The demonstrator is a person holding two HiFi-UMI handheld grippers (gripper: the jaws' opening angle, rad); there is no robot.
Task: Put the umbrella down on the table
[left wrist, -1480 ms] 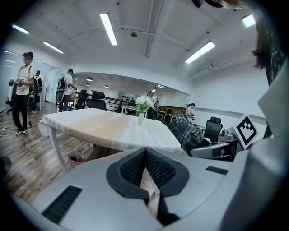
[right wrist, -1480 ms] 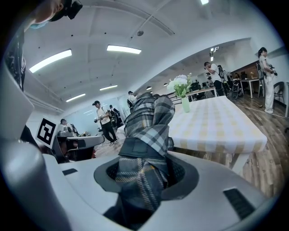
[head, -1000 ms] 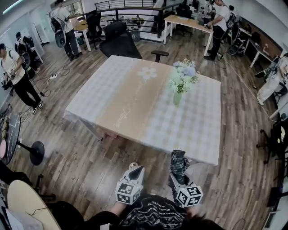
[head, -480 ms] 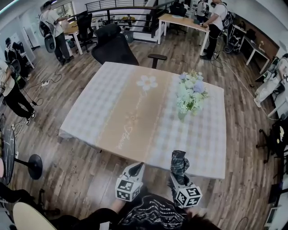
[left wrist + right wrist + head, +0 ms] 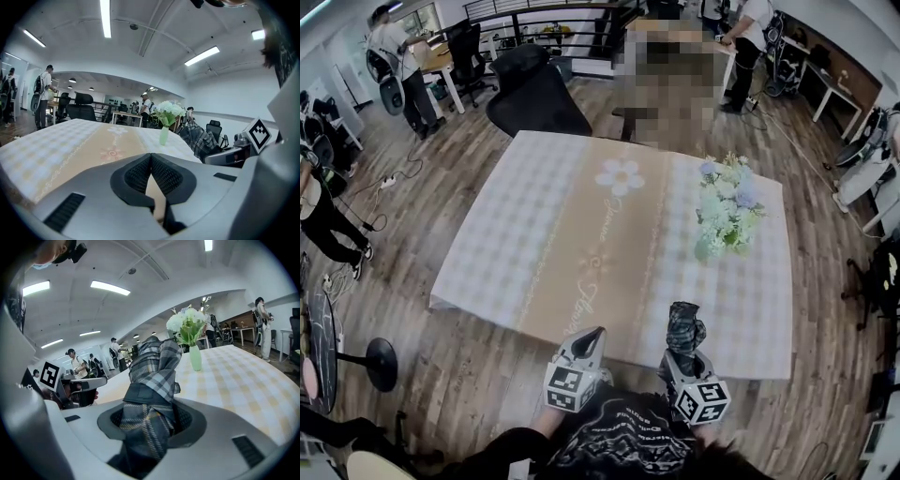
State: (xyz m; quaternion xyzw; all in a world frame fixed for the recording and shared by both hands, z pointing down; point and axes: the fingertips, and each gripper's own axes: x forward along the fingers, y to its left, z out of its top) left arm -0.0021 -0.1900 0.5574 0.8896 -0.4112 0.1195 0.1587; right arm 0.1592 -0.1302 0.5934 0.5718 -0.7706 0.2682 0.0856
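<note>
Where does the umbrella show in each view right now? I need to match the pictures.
Head view: umbrella, bottom centre-right, held by the right gripper.
Left gripper view: umbrella at right of centre, right of the flower vase.
Right gripper view: umbrella at centre, between the jaws.
Shared landmark: the flower vase, in all three views.

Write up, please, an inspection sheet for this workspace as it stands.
Surface: table, checked cloth with tan centre band.
Job's things: folded plaid umbrella, upright in the right gripper, not set down.
Clutter: vase of flowers on the table's right side.
Grippers: left gripper shut, empty; right gripper shut on the umbrella.
Cables: power strip and cord on the floor, left.
Surroundings: office chair behind the table; people farther off.
</note>
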